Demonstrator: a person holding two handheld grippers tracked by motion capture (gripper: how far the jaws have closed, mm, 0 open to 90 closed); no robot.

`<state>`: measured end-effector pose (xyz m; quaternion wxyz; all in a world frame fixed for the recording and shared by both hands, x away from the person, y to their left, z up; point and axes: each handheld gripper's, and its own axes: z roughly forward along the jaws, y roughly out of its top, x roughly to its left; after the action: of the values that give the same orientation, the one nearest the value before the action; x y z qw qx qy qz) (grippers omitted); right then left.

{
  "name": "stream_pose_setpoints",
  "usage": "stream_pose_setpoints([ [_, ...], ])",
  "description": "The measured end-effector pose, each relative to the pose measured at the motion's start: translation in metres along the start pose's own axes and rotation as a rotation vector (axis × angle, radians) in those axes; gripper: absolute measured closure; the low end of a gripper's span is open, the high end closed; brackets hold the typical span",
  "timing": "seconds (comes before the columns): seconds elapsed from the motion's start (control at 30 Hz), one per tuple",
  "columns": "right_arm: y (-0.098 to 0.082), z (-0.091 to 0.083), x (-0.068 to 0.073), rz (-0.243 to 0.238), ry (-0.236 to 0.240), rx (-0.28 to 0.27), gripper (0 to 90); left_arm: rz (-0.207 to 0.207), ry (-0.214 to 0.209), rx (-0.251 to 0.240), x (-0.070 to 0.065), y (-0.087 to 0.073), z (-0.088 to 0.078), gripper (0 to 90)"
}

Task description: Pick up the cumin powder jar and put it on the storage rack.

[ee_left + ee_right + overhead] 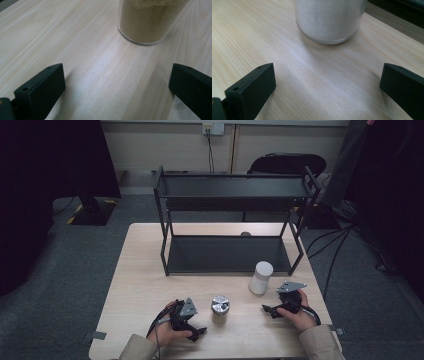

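Item one, my left gripper (pixel 198 332): jaws spread wide, holding nothing, low over the desk (pixel 145 280), aimed at the jar of tan powder (pixel 147 20), which stands upright near the front edge between my two hands, steel lid up. Item two, my right gripper (pixel 268 310): jaws likewise wide and empty, facing the white canister (pixel 329 20), upright just in front of the rack's right foot. Handling note, my judgement: each vessel sits ahead of its jaws and slightly off centre, so I should line up first, advance until the body lies fully between the pads, then close low on the wall, gently, as smooth round sides may slip or tip. Surface: pale wood-grain, bare, matte. Fixture: black two-tier rack (pixel 230 195), both shelves vacant. Room: grey carpet, dark chair (pixel 287 164) behind, wall socket, cables trailing right.
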<state>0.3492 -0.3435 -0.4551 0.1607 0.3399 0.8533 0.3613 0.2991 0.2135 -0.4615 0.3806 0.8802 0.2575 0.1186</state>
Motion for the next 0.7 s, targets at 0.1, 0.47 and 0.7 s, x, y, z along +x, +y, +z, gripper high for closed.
stream_pose_setpoints([
  [0.1,0.000,0.000,0.000,0.000,0.000,0.000,0.0,-0.009,0.001,0.006,0.000,0.001,-0.001,0.1],
  [0.47,0.000,0.000,0.000,0.000,0.000,0.000,0.0,-0.020,-0.031,-0.049,0.001,0.009,-0.011,1.5],
  [0.7,0.000,0.000,0.000,0.000,0.000,0.000,0.0,-0.008,-0.043,-0.073,-0.004,0.021,-0.009,1.3],
])
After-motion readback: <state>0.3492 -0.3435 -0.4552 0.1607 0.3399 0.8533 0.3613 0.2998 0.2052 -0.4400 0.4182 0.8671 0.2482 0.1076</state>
